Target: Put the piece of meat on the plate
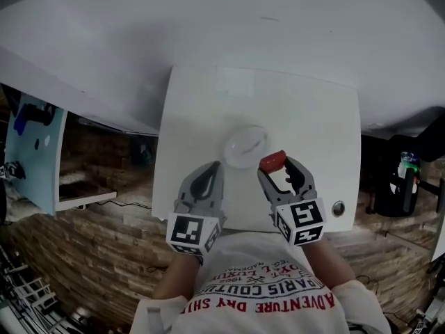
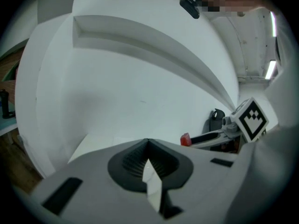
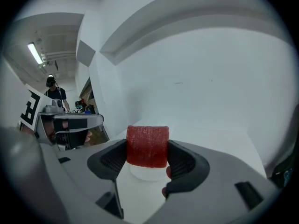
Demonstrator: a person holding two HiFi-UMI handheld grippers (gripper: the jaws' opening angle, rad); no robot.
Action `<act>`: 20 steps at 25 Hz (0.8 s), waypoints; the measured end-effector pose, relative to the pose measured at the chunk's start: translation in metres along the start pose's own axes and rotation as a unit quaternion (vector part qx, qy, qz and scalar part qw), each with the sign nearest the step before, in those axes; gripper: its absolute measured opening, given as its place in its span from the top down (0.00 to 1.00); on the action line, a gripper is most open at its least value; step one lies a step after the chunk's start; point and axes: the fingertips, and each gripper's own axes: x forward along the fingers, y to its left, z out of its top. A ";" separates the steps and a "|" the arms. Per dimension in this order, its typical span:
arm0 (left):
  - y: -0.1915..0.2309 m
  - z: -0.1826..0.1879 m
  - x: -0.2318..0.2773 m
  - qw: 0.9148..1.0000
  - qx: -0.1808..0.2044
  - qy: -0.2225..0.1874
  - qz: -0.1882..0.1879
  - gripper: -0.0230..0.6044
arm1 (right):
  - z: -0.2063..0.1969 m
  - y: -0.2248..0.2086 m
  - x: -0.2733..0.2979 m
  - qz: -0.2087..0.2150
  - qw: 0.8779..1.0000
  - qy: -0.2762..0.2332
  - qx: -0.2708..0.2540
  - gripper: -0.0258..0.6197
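A red block of meat (image 1: 272,161) (image 3: 147,145) is held between the jaws of my right gripper (image 1: 273,164) (image 3: 147,148), lifted above the white table. The white plate (image 1: 245,146) (image 3: 145,172) lies just left of and beyond the meat in the head view, and shows under the meat in the right gripper view. My left gripper (image 1: 212,170) (image 2: 147,148) hovers at the plate's near left, its jaws closed together with nothing between them. In the left gripper view the meat (image 2: 185,139) shows red at the right gripper's tip.
The small white table (image 1: 201,110) stands against a white wall, with wooden floor on both sides. A round metal fitting (image 1: 338,208) sits near the table's front right corner. A pale blue panel (image 1: 36,152) stands at the left, dark gear (image 1: 405,179) at the right.
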 end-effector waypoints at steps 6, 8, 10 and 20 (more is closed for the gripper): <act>0.022 -0.029 0.008 0.999 -0.021 0.033 0.020 0.95 | -0.033 0.002 0.048 0.021 0.997 0.071 -0.008 0.53; 0.028 -0.039 0.009 0.998 -0.034 0.043 0.025 0.95 | -0.046 0.002 0.064 0.026 0.995 0.096 -0.008 0.53; 0.033 -0.049 0.012 0.997 -0.042 0.052 0.030 0.95 | -0.058 0.000 0.079 0.027 0.993 0.118 -0.010 0.53; 0.049 -0.082 0.023 0.993 -0.071 0.083 0.047 0.95 | -0.100 -0.008 0.128 0.030 0.979 0.199 -0.019 0.53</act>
